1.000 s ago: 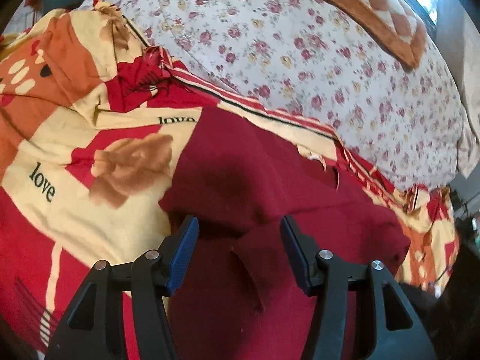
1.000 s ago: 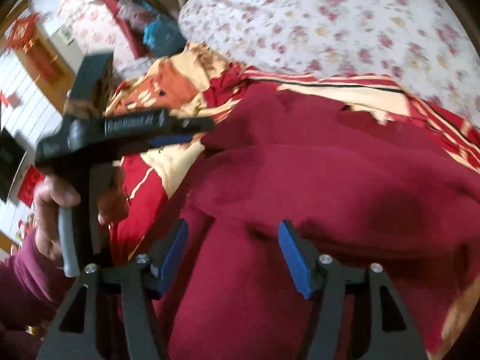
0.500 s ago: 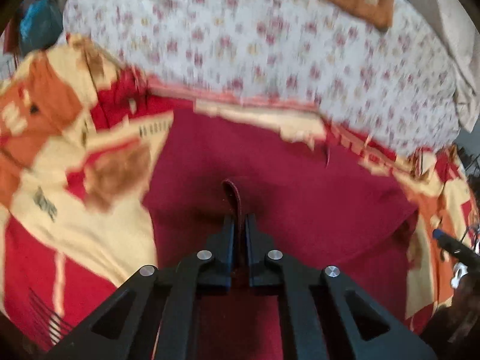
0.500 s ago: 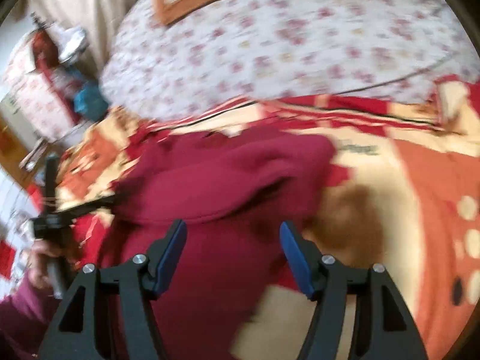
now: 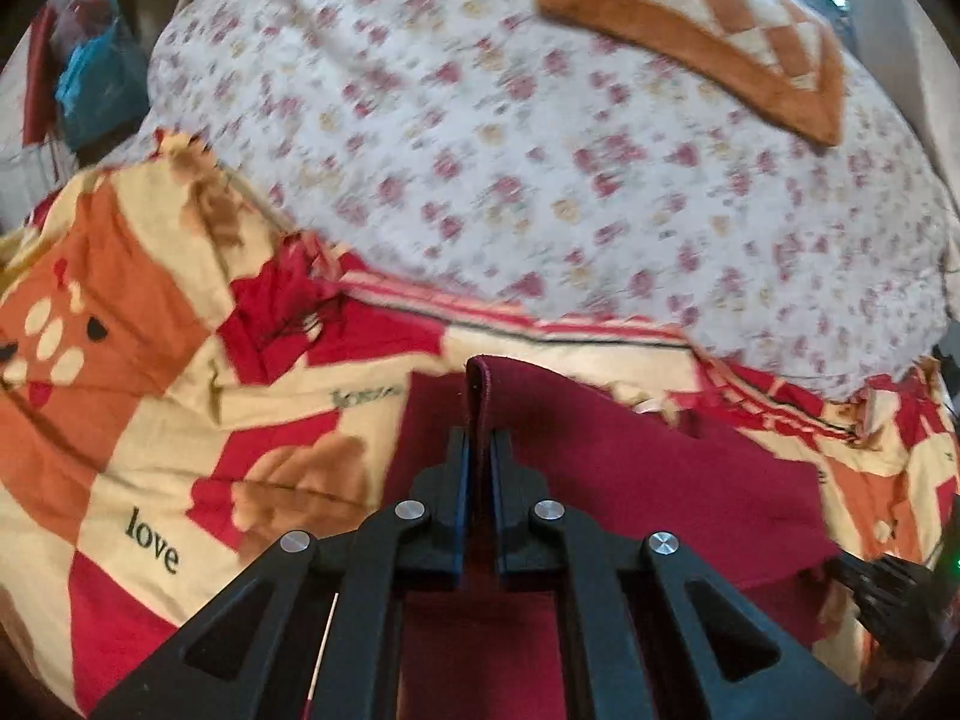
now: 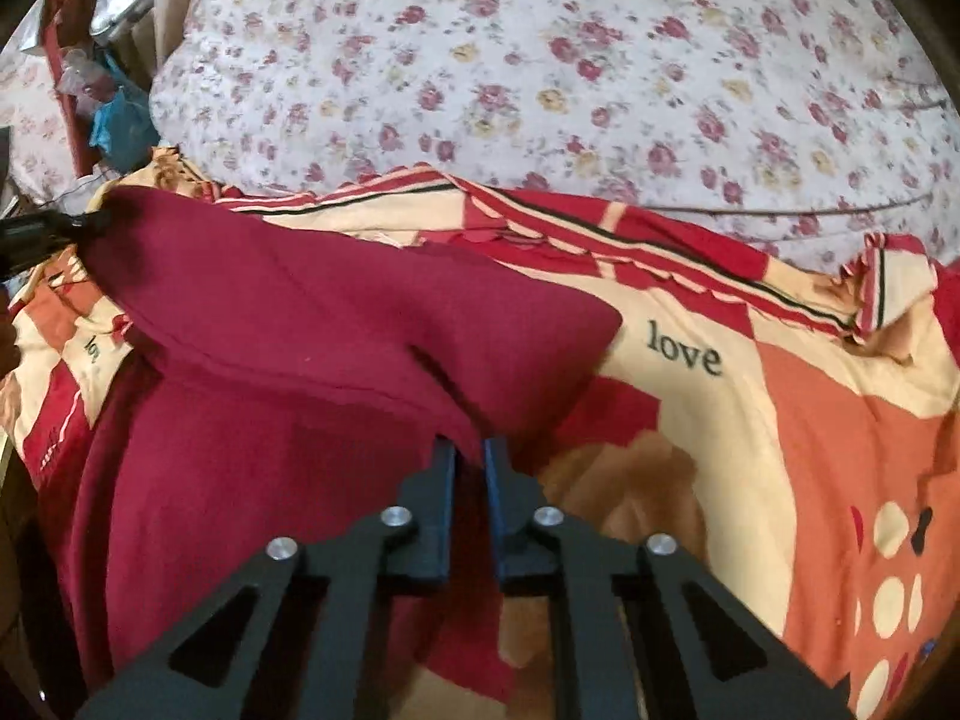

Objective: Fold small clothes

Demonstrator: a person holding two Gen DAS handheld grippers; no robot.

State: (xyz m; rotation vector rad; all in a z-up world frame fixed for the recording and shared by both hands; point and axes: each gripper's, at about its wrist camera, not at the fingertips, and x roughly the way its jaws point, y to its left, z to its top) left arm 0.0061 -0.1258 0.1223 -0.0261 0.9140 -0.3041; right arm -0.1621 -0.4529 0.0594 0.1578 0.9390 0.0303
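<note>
Folding step: both corners pinched, garment looks ready to carry over.
Left gripper [image 5: 478, 450]: clamped on a raised fold of the maroon garment [image 5: 630, 450], lower centre.
Right gripper [image 6: 469, 456]: clamped on its near corner.
Garment spot: spread across the "love" blanket [image 6: 720, 396].
Next: probably lift both evenly.

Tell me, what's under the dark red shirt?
The dark red shirt lies on a blanket printed with "love" and bears. Whatever part of the blanket sits beneath the cloth is covered.

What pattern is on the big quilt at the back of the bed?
Small red and yellow flowers on the white fabric quilt, clearest in the right wrist view.
</note>
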